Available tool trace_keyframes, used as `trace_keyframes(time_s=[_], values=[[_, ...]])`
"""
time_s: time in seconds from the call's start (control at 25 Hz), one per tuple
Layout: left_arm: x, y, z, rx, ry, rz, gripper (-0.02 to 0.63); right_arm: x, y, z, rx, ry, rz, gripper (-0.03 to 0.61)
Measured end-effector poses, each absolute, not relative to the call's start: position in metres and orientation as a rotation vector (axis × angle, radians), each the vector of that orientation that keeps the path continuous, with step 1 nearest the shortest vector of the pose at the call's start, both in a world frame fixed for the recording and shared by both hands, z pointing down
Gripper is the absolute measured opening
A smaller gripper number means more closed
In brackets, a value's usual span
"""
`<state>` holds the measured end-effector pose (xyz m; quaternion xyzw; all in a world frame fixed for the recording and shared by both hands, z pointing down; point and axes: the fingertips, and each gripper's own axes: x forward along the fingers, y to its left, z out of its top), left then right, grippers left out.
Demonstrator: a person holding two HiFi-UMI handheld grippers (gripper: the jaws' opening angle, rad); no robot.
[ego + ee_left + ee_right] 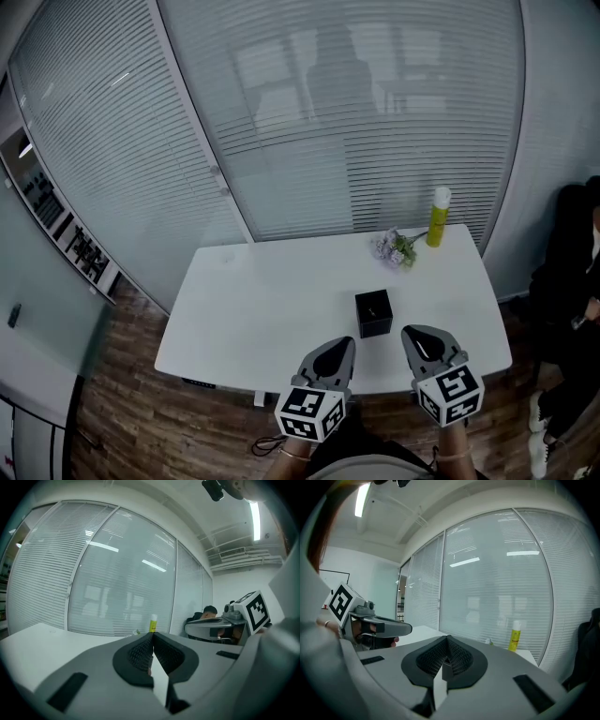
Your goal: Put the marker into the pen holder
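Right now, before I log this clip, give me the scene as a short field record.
surface: white table
pen holder: black cube-shaped pen holder, open top, near the table's front edge
marker: not visible in any view
left gripper: jaws together, nothing between them
right gripper: jaws together, nothing between them
far edge: yellow bottle upright, flower sprig beside it
bystander: seated person at the right

White table (pixel 253 309), yellow bottle (pixel 438 217) beside small flowers (pixel 396 247), slatted blinds (pixel 375 112), wood floor (pixel 122 412)
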<state>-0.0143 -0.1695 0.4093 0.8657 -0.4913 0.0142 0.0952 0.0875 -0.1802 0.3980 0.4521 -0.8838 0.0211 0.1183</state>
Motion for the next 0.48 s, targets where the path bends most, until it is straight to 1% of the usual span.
trace_keyframes(time_s=[0.48], values=[[0.000,-0.188,0.415,2.594,-1.380,0.074,0.020,0.095,-0.195,0.402,1.347,-2.548,0.082,0.028]])
